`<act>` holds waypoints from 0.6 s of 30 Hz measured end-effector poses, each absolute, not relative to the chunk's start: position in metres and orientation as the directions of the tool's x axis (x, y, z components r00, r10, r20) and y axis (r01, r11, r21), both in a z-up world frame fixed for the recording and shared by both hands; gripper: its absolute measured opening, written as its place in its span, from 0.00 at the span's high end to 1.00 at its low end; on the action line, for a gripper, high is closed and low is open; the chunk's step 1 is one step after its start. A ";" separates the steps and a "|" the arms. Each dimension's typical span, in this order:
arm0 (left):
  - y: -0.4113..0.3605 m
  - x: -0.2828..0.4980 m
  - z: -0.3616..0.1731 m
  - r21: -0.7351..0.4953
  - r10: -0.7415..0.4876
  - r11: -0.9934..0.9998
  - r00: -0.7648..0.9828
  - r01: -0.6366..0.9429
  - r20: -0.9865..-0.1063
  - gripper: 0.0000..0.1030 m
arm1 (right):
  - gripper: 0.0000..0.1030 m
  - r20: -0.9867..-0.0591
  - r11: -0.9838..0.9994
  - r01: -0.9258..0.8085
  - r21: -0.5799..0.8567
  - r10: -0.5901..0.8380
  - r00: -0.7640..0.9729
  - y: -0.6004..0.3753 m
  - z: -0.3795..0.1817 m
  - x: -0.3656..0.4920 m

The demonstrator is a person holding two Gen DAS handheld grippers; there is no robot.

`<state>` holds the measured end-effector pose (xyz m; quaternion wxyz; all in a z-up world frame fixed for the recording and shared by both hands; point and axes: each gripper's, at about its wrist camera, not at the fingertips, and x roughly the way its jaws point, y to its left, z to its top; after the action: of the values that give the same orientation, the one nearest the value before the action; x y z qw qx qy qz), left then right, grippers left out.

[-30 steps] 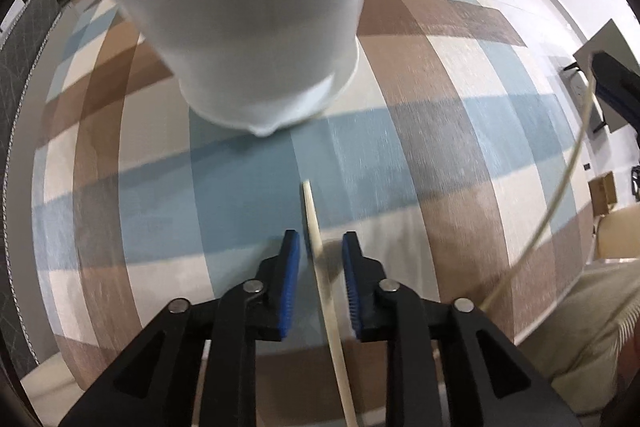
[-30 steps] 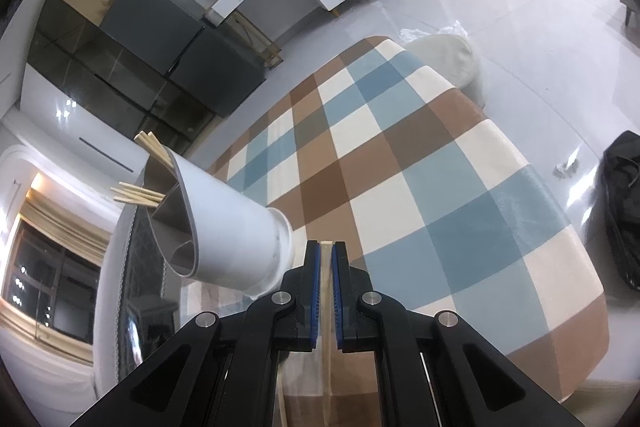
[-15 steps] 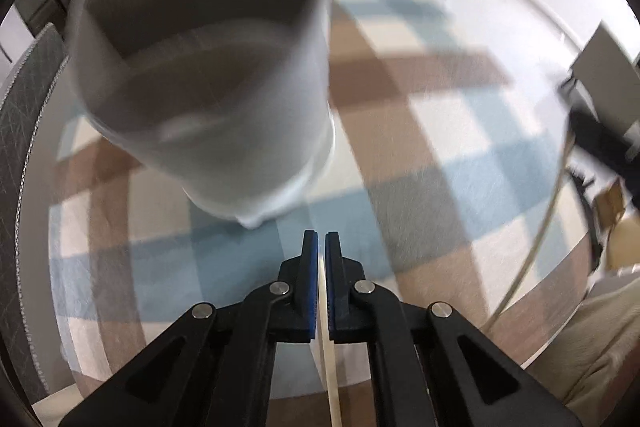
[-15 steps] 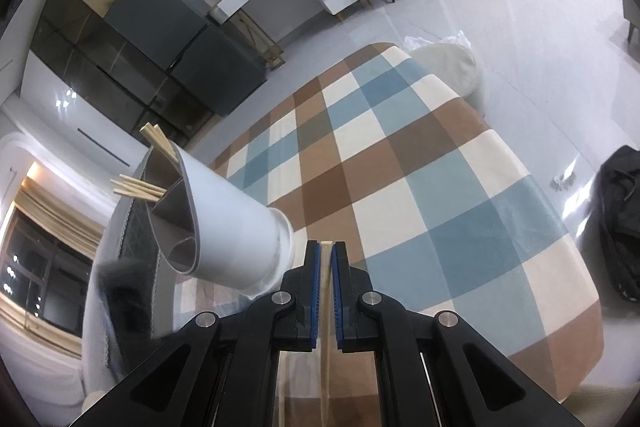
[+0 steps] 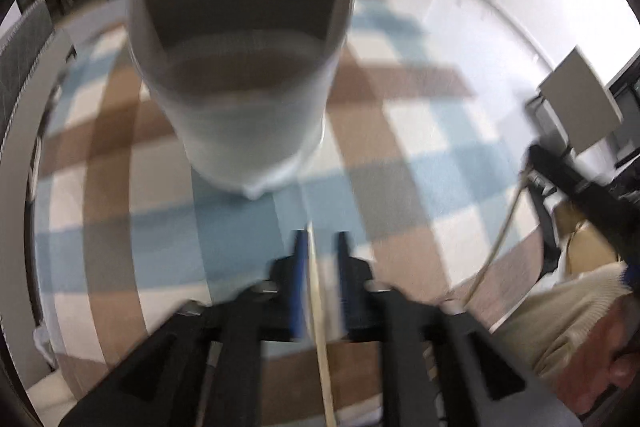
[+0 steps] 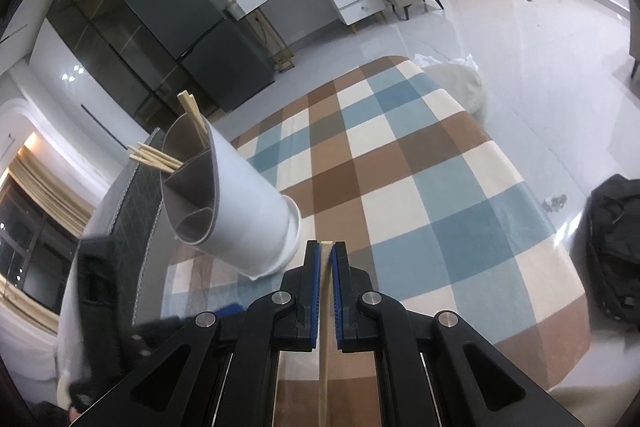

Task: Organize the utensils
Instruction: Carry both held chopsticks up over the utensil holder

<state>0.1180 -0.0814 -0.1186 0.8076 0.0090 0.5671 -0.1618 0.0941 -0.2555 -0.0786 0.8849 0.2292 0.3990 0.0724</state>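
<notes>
Left gripper (image 5: 320, 247) jaws reopening since half-second back, thin wooden chopstick (image 5: 318, 307) between; right gripper (image 6: 326, 255) clamps pale stick (image 6: 325, 347); smooth white cylindrical holder (image 6: 240, 211) nearby.

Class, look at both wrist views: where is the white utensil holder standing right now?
The white utensil holder stands on the checked tablecloth, left of the right gripper in the right wrist view. In the left wrist view it is just ahead of the left gripper.

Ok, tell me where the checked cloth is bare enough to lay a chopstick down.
Most of the checked tablecloth is bare: the whole stretch right of the white utensil holder, out to the far and right edges, shows only cloth. It is crowded at the left, around the holder and the grey quilted chair back, and at the near edge where both grippers work.
</notes>
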 end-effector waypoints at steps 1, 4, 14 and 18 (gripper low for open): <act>-0.082 0.117 -0.124 -0.174 -0.253 0.948 0.295 0.267 -0.922 0.71 | 0.95 -0.673 0.885 0.056 0.462 0.309 0.672 -0.256 -0.078 0.094; -0.086 0.118 -0.137 -0.175 -0.245 0.950 0.269 0.260 -0.931 0.67 | 0.95 -0.672 0.881 0.062 0.469 0.310 0.673 -0.258 -0.079 0.095; -0.128 0.124 -0.160 -0.007 -0.089 0.943 0.231 0.332 -0.969 0.56 | 0.95 -0.659 0.860 0.066 0.506 0.336 0.673 -0.265 -0.078 0.102; -0.140 0.130 -0.156 -0.022 -0.095 0.947 0.215 0.320 -0.972 0.76 | 0.95 -0.659 0.857 0.071 0.511 0.336 0.673 -0.267 -0.078 0.103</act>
<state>0.1304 -0.1396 -0.1563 0.7740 0.0918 0.6120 -0.1338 0.1025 -0.2674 -0.0780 0.8779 0.2567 0.3972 0.0755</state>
